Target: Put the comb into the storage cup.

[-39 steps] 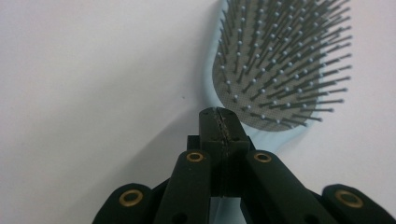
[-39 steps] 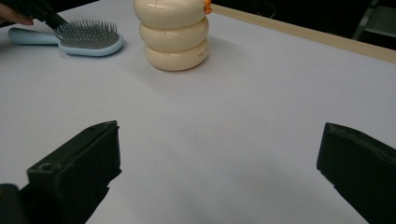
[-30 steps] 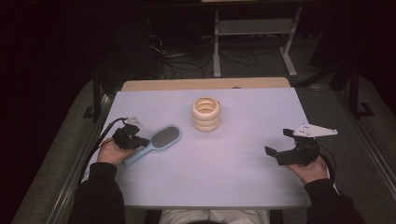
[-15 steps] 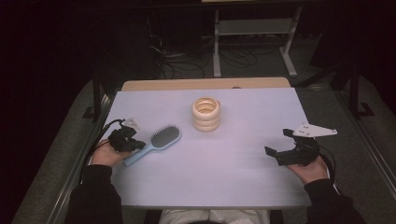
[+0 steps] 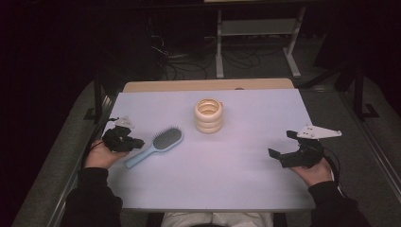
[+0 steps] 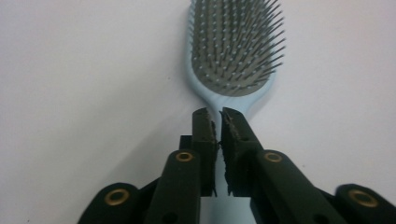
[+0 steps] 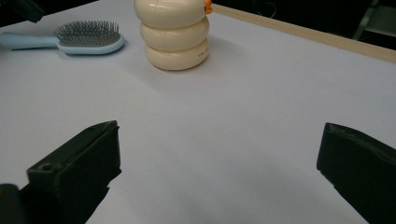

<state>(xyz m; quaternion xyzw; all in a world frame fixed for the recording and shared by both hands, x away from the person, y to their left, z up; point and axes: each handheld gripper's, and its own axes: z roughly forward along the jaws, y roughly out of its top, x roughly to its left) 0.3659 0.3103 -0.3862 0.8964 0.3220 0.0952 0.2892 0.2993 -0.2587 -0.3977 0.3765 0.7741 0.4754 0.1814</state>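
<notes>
Hairbrush [image 5: 158, 144], light blue, was found flat on the lavender table [image 5: 236, 179], left of centre, bristles up, handle toward the person's left hand.

High view: L gripper [image 5: 137, 142] was seen at the handle end of the brush, but contact could not be judged there. R gripper [image 5: 282, 144] was held over bare table at the right side, well apart from the brush. Cream ringed pot [image 5: 208, 116] was noted upright behind centre, near the brush head, not touching.

L gripper view: L gripper [image 6: 215, 114] was seen over the neck of the hairbrush [image 6: 233, 56]. Jaws had just been opening and were parted by a thin slit only; nothing was seen pinched betw. the pads, and the handle was seen beneath them.

R gripper view: R gripper [image 7: 217, 128] was shown spread wide, nothing betw. the jaws. Hairbrush [image 7: 79, 39] was seen side-on at far left, ringed pot [image 7: 175, 37] just beside it.
</notes>
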